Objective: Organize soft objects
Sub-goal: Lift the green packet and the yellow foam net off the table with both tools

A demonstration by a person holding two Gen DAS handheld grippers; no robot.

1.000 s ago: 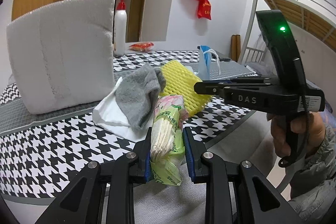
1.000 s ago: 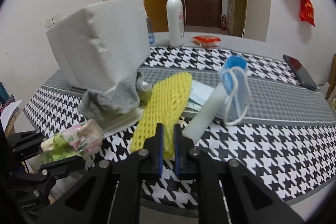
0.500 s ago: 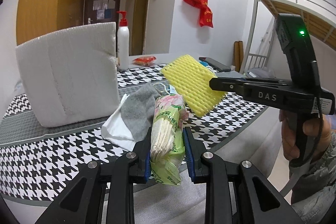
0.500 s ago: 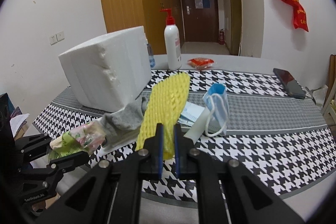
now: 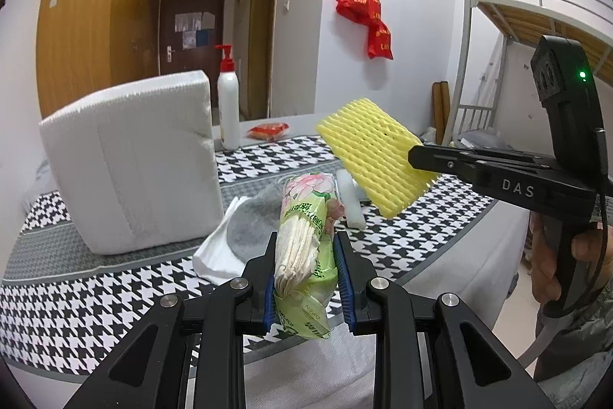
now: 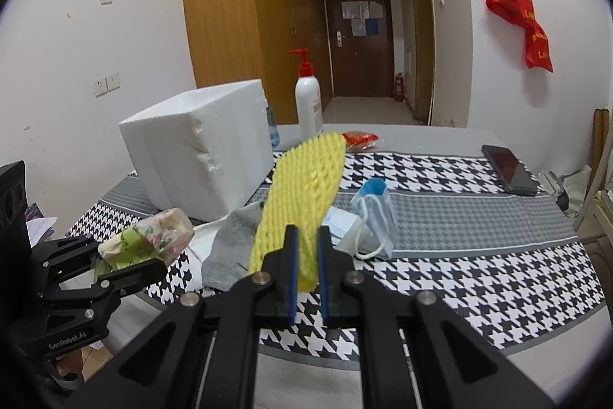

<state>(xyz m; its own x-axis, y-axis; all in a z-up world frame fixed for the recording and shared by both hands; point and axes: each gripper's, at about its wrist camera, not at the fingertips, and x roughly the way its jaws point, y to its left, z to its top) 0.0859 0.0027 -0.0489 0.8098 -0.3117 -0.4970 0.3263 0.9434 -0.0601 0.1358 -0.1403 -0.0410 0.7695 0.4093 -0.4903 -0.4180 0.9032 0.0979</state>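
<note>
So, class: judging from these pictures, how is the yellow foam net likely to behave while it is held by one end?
The yellow foam net probably weighs little: it juts out from the right hand-held gripper without drooping. It likely squashes easily, being pinched narrow between the fingers. Its open mesh suggests it would spring back rather than break.

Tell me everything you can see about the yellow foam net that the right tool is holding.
The yellow foam net is a flattened sleeve of soft, spongy mesh with a ribbed diamond pattern, longer than wide, its far end rounded. The right tool is shut on its lower end, squeezing it between blue pads. It hangs in the air above the houndstooth tablecloth, slanting up and away from the tool. In these views nothing else touches it.
</note>
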